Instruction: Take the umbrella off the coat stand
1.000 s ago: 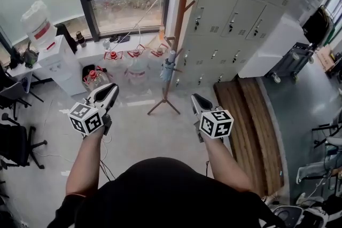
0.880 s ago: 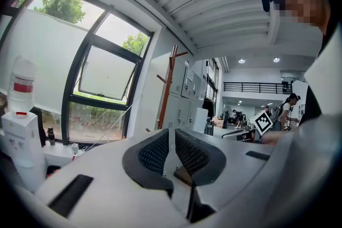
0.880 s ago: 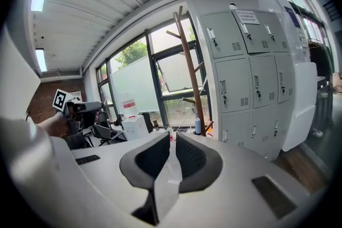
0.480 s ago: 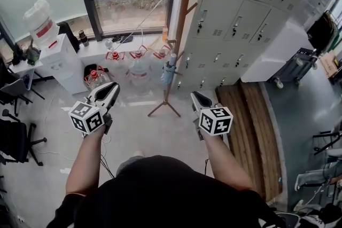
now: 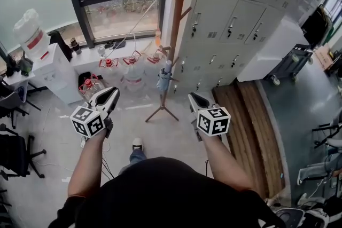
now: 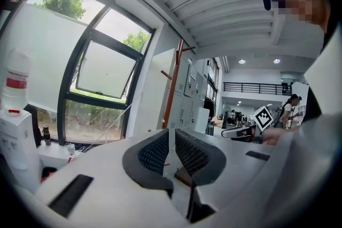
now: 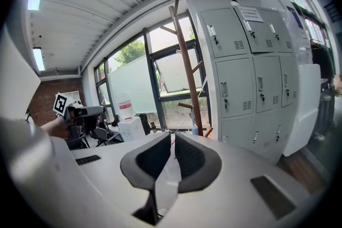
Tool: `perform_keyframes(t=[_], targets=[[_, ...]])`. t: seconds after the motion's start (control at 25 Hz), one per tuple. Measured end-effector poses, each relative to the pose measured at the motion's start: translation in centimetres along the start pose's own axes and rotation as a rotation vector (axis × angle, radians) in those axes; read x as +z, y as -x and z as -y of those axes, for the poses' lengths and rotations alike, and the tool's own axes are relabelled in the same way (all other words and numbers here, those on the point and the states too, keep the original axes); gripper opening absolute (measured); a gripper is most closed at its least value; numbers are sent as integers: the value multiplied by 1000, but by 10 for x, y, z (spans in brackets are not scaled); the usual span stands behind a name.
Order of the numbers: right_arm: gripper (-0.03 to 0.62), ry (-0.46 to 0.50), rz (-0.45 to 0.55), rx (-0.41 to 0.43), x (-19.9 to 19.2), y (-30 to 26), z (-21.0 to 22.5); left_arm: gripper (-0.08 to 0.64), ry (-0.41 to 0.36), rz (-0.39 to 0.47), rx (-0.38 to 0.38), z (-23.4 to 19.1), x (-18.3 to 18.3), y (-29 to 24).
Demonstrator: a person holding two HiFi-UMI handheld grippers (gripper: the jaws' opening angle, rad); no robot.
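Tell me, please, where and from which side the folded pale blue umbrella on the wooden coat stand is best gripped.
Probably its slim body below the handle, from the front, the person's side. The folded pale blue umbrella hangs upright from a low peg, close against the pole of the wooden coat stand, with grey metal lockers to the right, leaving the front open.

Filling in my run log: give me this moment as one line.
phase: pre-grasp | left gripper: shut, empty | right gripper: shut, empty | umbrella: hanging on coat stand

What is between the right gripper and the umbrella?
Only bare floor, in the head view, between the right gripper and the umbrella.
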State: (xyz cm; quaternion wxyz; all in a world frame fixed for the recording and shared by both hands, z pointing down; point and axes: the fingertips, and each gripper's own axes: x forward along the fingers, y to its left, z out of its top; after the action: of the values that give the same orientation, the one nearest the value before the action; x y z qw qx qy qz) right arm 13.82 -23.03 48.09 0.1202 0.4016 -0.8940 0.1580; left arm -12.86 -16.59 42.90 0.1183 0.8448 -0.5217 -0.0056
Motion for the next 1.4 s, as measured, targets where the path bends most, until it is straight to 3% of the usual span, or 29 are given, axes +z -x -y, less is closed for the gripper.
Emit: perform_keyframes(t=[0.92, 1.4], targets=[[23, -68, -48, -73, 23, -160, 48, 55, -16, -83, -88, -146, 27, -137], [37, -72, -68, -141, 38, -230, 68, 55, -9, -115, -118, -215, 34, -174]])
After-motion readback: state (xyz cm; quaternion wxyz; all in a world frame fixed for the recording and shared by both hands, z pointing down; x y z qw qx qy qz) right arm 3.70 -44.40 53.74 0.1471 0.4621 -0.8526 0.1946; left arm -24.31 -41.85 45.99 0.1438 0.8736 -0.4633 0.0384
